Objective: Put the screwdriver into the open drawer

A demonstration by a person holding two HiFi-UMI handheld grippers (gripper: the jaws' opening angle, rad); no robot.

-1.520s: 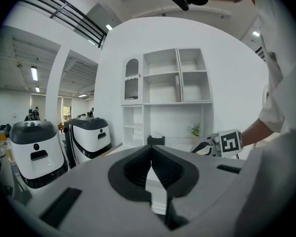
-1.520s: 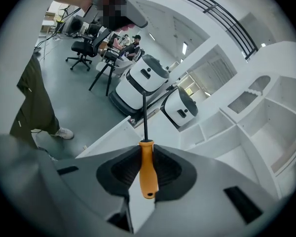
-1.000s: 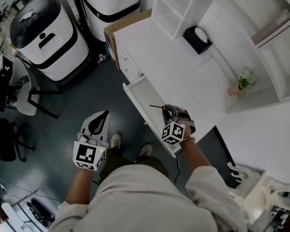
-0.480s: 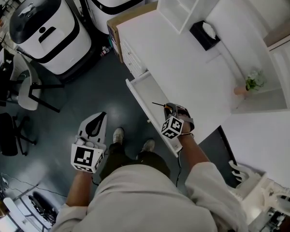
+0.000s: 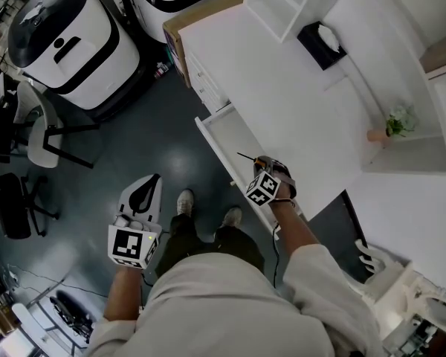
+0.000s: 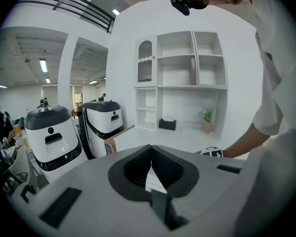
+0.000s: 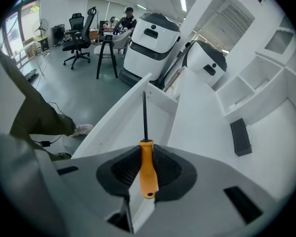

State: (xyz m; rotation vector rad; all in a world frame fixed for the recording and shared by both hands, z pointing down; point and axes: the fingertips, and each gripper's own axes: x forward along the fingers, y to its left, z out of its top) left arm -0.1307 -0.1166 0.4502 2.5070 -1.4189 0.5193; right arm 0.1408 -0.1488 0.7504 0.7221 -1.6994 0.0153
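- Over the last second our right gripper (image 5: 262, 166) has sunk and tipped more steeply down onto the drawer (image 5: 233, 136); the left gripper (image 5: 150, 184) has dropped a little beside our leg.
- The right gripper pinches the screwdriver (image 7: 148, 168) by its orange handle. Both pads press its sides and the black shaft runs straight out ahead.
- In the head view the shaft points to about 10 o'clock from the gripper, its tip over the drawer's white floor. The right gripper view agrees — the shaft lines up along the drawer's length.
- The drawer stands pulled out from the desk (image 5: 282, 88), running toward 5 o'clock in the head view, with nothing that we can see inside.
- The left gripper hangs over the floor at roughly 8 o'clock of the right one, its jaws pressed together on nothing.
- Done, by our reading: the tool is picked up and carried over the drawer.
- Left — lowering it the rest of the way, letting go so that it lies on the drawer floor, and drawing the gripper clear. We cannot tell whether the tip already touches the bottom.
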